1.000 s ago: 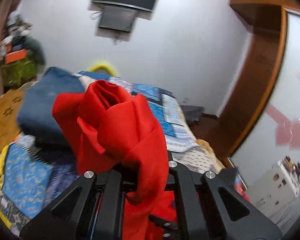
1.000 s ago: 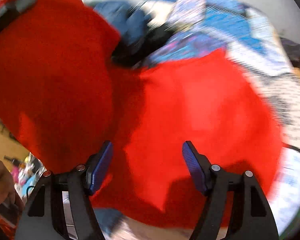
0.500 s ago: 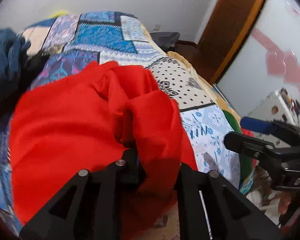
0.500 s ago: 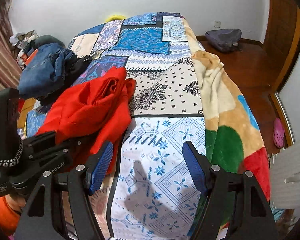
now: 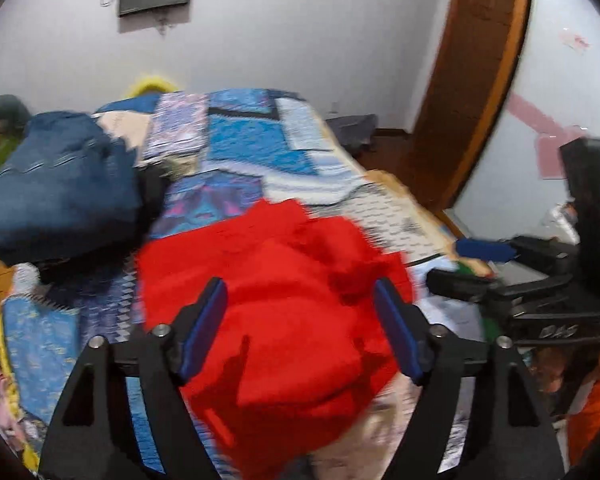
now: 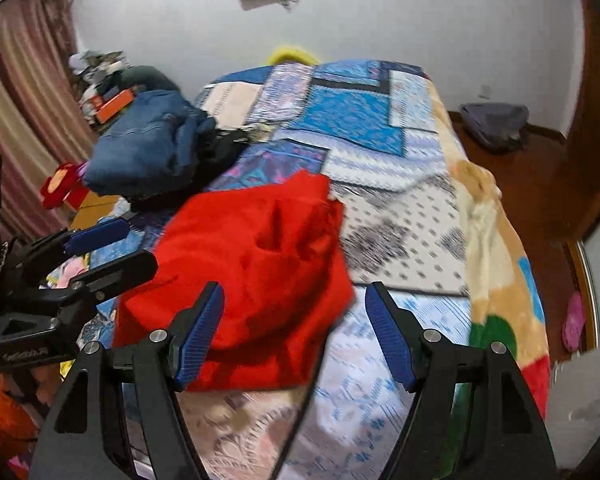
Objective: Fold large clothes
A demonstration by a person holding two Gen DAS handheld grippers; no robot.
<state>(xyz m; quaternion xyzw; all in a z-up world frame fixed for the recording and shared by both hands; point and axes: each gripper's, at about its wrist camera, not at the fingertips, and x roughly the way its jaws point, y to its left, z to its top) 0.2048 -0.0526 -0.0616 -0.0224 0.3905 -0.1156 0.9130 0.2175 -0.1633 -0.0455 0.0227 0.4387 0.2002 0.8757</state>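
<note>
A red garment (image 5: 276,304) lies crumpled in a heap near the foot of the bed; it also shows in the right wrist view (image 6: 256,276). My left gripper (image 5: 302,330) is open and empty, raised just above the garment's near part. My right gripper (image 6: 294,334) is open and empty, above the garment's right edge and the quilt. Each gripper shows in the other's view: the right gripper (image 5: 472,264) on the right, the left gripper (image 6: 112,246) on the left, both with jaws apart.
A patchwork quilt (image 6: 356,120) covers the bed. Folded blue jeans (image 5: 60,184) and dark clothes lie at its left side. A beige blanket (image 6: 488,216) hangs off the right edge. A grey bag (image 6: 496,124) lies on the wooden floor by the far wall.
My left gripper has opened and let go of the red garment, which now lies in a heap on the bed. Both grippers have pulled back and up.
</note>
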